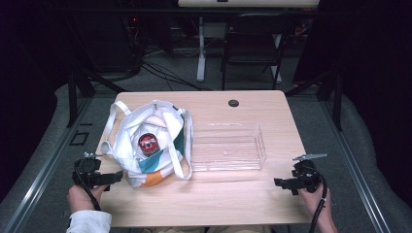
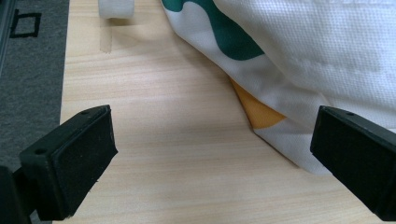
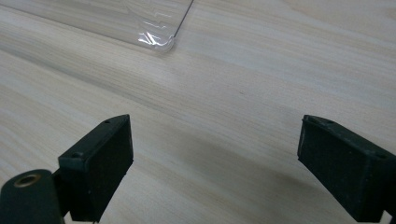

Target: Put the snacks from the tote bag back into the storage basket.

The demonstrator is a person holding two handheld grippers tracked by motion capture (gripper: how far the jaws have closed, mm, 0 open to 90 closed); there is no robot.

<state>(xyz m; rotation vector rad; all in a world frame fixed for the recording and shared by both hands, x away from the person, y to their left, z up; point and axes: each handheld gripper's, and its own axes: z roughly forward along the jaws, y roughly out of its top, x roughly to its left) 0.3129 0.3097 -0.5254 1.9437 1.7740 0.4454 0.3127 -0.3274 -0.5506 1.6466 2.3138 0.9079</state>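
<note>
- Pale wooden table (image 1: 218,199) stood in a dark room, with a folding chair (image 1: 252,48) beyond its far edge and grey floor around it.
- Landmark: white tote bag (image 1: 145,145) with teal and orange patches, lying on the table's left half, mouth open upward.
- Inside the bag: one can with a red lid (image 1: 147,142), upright as far as I could tell, near the middle of the opening.
- Right of the bag, just beside it and touching or nearly touching one strap: clear plastic tray (image 1: 228,160), empty, its long axis running away from the bag across the table.
- My left gripper (image 1: 114,177) sat at the bag's near-left corner, jaws spread wide and holding nothing; in the left gripper view the bag's orange corner (image 2: 261,112) lay just ahead, between the pads and toward the right one.
- My right gripper (image 1: 279,183) was well apart from the bag, past the tray's near-right corner (image 3: 161,42), jaws likewise spread and empty over bare wood.
- Deciding relation, in my judgement: the can lay up and to the right of my left gripper, deep in the bag's mouth; my left hand was much the nearer, while my right was better placed for the tray.
- Small dark grommet (image 1: 233,103) sat in the table beyond the tray, far from the bag.
</note>
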